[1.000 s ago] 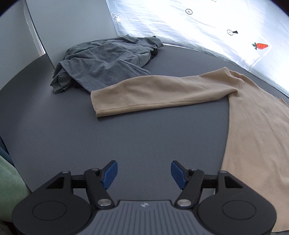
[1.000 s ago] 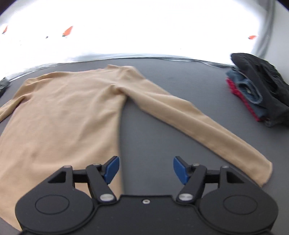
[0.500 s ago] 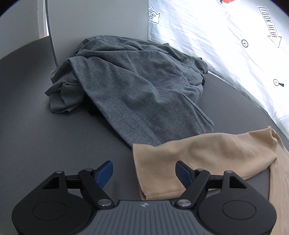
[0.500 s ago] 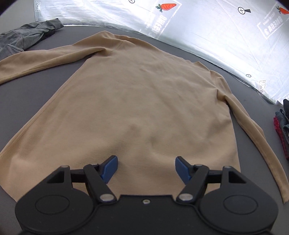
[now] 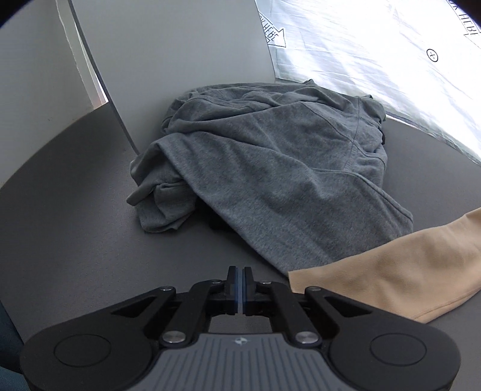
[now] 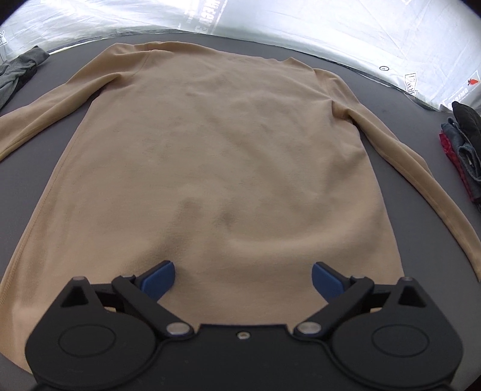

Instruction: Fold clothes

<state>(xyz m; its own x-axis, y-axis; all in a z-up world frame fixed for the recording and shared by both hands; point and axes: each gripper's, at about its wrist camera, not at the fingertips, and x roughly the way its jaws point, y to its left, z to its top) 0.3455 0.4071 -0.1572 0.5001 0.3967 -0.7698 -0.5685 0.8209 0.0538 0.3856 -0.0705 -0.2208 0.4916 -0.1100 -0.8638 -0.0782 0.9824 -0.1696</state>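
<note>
A tan long-sleeve shirt (image 6: 216, 168) lies flat on the dark gray surface (image 6: 399, 168), with both sleeves spread out to the sides. The right claw (image 6: 243, 279) hangs over the bottom part of the shirt. Its two blue fingers are wide apart and hold nothing. The shirt's body stretches away from this claw toward the shiny silver sheet (image 6: 300, 27) at the far edge.

The left claw (image 5: 240, 285) is squeezed tight, its blue pads pressed together with nothing seen between them. The end of one tan sleeve (image 5: 387, 270) lies just to the right of it, on the surface. Past the sleeve sits a rumpled gray garment (image 5: 270, 180), touching the sleeve's far edge. On the far right in the right view is a small pile of dark clothes (image 6: 463, 144).
</note>
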